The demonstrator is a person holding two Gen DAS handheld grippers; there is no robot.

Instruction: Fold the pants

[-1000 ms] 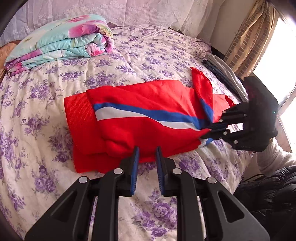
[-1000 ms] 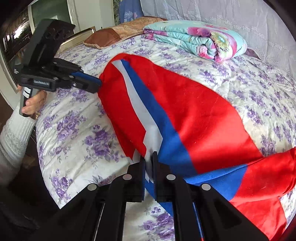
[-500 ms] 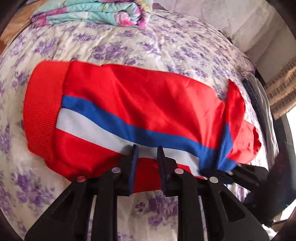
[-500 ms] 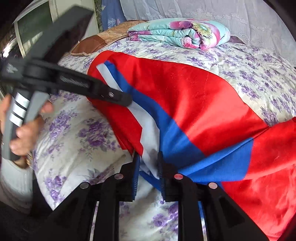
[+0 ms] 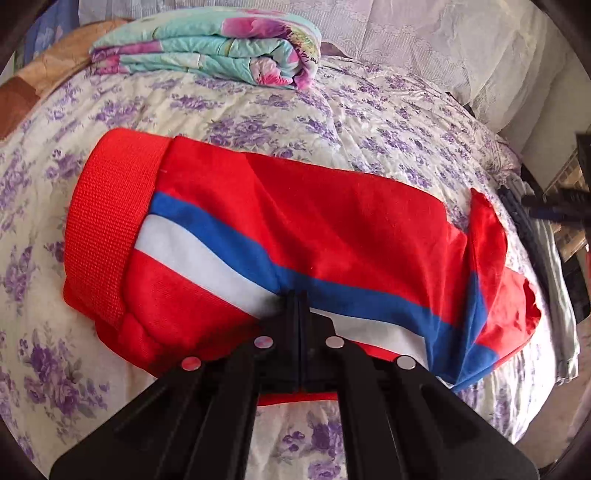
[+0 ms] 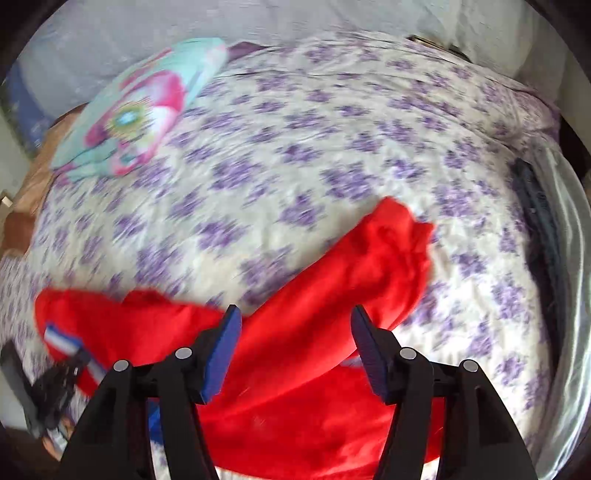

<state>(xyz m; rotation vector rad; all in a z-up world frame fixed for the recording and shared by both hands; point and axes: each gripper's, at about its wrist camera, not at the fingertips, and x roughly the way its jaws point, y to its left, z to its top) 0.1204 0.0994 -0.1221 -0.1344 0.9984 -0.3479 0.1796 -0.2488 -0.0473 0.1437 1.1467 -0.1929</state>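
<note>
This is a bedroom in a home. A wide bed [image 5: 369, 122] fills both views, spread with a cream quilted bedspread printed with purple flowers. At its far side lies a folded turquoise quilt with pink blooms [image 5: 207, 44], beside a brown and tan pillow [image 5: 33, 85]. White lace-trimmed fabric [image 5: 424, 33] hangs behind the bed. Folded grey and dark garments [image 6: 546, 236] are stacked along one edge, and red trousers with a blue and white stripe [image 5: 295, 236] lie across the bedspread.
</note>
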